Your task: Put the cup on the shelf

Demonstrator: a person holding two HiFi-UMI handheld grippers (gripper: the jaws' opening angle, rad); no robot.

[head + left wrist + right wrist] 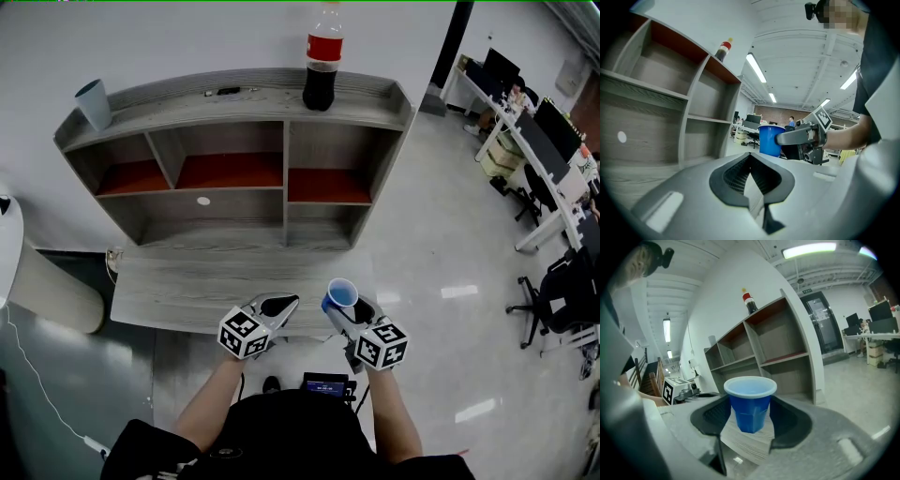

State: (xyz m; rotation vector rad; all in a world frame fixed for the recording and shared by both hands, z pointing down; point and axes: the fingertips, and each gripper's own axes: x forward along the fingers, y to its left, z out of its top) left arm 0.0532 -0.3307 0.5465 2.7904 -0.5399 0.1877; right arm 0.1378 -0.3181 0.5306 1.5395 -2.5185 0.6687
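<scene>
Above the desk's near edge: the left tool (281,304) and right tool (339,302) are held side by side, apart from each other, both pointing toward the shelf (187,97).
Right tool: closed on the blue cup (750,401), with one dark pad pressing each side of its lower wall and the jaws standing wide around it.
Cup: upright, mouth up, with a pale rim and pale inside. It is raised clear of the desk (178,292), over the front right part, well apart from the shelf.
Left tool: holds nothing. Its jaws seem to meet at the tips, though the wide-angle left gripper view makes the contact hard to confirm.
Shelf: a grey wood unit at the back of the desk against a white wall, with a top board, upper compartments with reddish-brown floors, and lower compartments beneath.
Top board: a cola bottle (322,64) with a red label stands upright right of the middle. A pale grey-blue cup (94,103) sits tilted at the left end.
Back panel: a small white dot (203,201) in the lower left compartment.
Right side of the room: office desks (544,159) and chairs on a glossy floor.
</scene>
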